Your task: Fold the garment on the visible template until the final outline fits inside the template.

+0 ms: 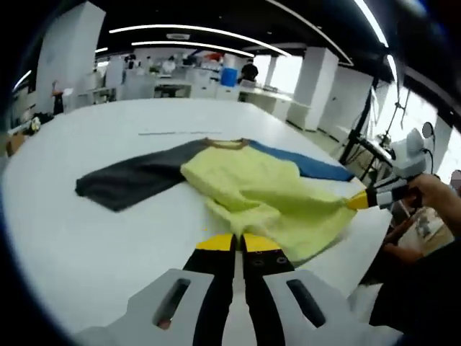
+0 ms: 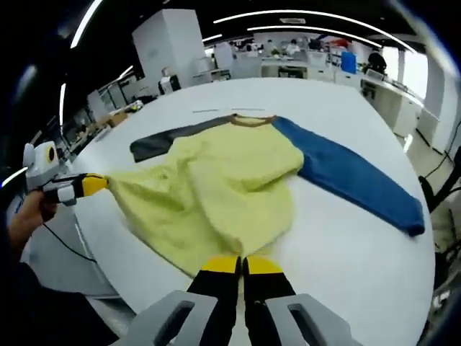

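One garment (image 2: 223, 184) on the table (image 2: 346, 252): one yellow body, two sleeves, one dark grey (image 1: 137, 176) and one blue (image 2: 353, 176), plus one brown collar (image 2: 252, 120) toward the far edge. Two grippers: left gripper (image 1: 238, 244) and right gripper (image 2: 241, 265), two yellow-tipped jaws each. One hand (image 1: 436, 193) at the near table edge in the left gripper view. One thin pale strip (image 1: 173, 132) lying beyond the collar.

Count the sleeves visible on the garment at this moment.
2. The dark grey sleeve stretches to one side of the yellow body, the blue sleeve to the other; both lie flat on the white table.
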Available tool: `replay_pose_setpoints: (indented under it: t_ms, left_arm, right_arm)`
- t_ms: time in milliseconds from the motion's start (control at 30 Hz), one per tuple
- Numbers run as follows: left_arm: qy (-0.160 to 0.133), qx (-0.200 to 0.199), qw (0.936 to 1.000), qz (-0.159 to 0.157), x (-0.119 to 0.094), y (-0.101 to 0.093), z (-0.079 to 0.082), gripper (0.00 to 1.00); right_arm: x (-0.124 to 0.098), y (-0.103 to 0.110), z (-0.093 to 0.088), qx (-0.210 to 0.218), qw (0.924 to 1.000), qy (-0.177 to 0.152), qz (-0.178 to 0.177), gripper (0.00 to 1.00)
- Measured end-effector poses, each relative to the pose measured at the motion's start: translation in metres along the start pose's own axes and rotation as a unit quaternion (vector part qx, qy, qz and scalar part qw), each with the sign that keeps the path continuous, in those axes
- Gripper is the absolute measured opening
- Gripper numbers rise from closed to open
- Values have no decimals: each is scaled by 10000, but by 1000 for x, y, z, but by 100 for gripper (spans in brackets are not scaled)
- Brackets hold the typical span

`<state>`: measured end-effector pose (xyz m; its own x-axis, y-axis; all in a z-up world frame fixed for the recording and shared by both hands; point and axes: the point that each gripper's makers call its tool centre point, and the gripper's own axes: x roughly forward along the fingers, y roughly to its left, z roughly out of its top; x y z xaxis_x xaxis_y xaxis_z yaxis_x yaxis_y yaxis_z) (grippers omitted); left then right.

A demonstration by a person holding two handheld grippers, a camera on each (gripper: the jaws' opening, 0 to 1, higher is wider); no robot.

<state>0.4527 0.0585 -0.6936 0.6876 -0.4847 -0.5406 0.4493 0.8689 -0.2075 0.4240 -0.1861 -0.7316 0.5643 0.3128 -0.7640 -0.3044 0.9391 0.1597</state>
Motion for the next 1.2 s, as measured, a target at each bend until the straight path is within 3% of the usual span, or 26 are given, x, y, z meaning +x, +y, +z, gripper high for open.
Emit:
replay_pose_setpoints:
  t_ms: [433, 800, 900, 967, 1067, 1200]
  left_arm:
    - [458, -32, 9988, 190, -23, 13, -41, 0]
    - [1005, -455, 9925, 524, -25, 27, -78, 0]
    - [1008, -379, 9928, 533, -25, 26, -79, 1]
    - [1012, -355, 9928, 526, -25, 26, -79, 2]
    - [1024, -293, 9928, 543, -26, 28, -79, 12]
    - [1016, -226, 9933, 501, -26, 27, -77, 16]
  right_arm:
    - [11, 9, -24, -156, 9996, 245, -6, 0]
    - [10, 9, -31, -59, 9994, 330, -6, 0]
    - [10, 10, -31, -12, 9997, 217, 53, 0]
    - [8, 9, -30, 169, 9997, 178, 71, 6]
    - [-1, 3, -27, 223, 9997, 99, 60, 16]
    - [-9, -13, -26, 89, 9999, 38, -63, 12]
